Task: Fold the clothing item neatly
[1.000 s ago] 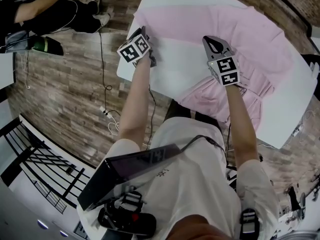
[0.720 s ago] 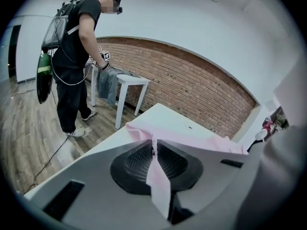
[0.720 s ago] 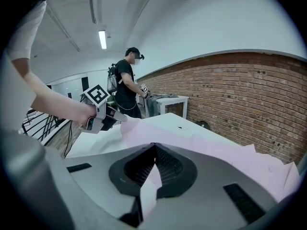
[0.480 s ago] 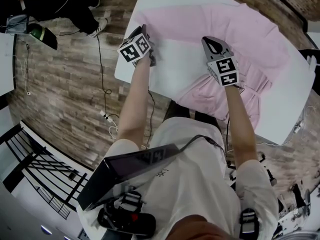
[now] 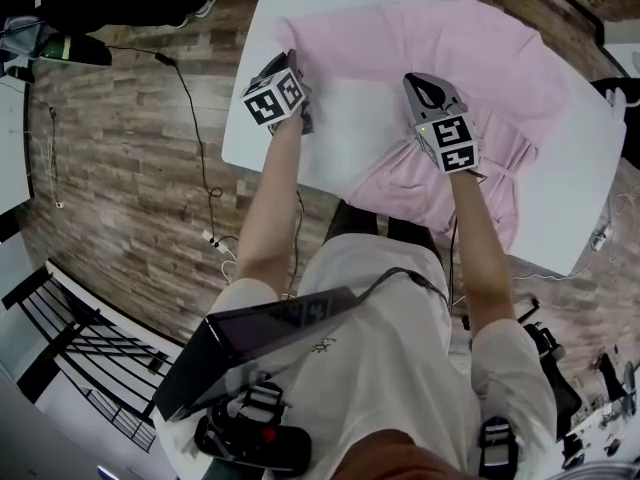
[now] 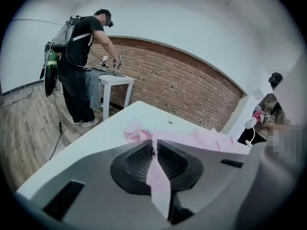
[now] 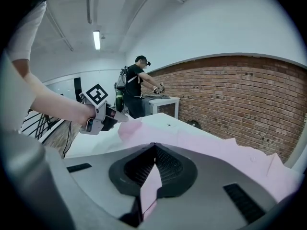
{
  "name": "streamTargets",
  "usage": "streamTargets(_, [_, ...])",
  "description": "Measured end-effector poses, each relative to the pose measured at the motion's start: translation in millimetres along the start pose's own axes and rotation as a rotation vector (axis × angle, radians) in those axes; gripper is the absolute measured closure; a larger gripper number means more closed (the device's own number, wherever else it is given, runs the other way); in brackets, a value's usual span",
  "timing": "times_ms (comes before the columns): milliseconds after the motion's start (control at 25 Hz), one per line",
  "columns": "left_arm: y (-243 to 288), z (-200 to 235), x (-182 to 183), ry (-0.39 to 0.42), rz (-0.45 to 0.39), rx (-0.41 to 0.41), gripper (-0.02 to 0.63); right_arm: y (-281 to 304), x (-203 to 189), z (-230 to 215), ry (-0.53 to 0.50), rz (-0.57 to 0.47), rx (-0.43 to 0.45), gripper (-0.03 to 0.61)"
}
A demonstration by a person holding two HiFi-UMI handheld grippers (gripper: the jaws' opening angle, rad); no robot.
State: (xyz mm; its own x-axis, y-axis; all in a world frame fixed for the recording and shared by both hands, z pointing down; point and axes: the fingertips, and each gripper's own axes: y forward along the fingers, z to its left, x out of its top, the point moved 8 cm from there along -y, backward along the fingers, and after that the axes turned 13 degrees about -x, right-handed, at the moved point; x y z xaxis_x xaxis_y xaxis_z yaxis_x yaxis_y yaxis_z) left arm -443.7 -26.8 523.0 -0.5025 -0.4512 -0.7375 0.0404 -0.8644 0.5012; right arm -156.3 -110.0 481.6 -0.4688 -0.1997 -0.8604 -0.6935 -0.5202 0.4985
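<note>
Presently left gripper (image 6: 154, 145) and right gripper (image 7: 153, 150) jaws each clench the thin pink fabric garment's (image 5: 480, 58) edge, evidently to draw a fold.

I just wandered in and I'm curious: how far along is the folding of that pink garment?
Early. The pink garment lies spread across the white table, crumpled at the near edge, with no neat fold visible. In hand: the left gripper and right gripper each have jaws pinched on pink fabric. Remaining: all the actual folding and smoothing.

Garment (image 5: 470, 58) on table (image 5: 340, 138), table on floor (image 5: 120, 168)
</note>
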Motion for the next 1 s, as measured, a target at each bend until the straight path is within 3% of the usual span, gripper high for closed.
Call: streamTargets(1000, [22.6,-49.0,-25.9,0.047,0.064,-0.061,0.580,-37.4,-18.0,-29.3,0.028,0.003,-0.057,0.574])
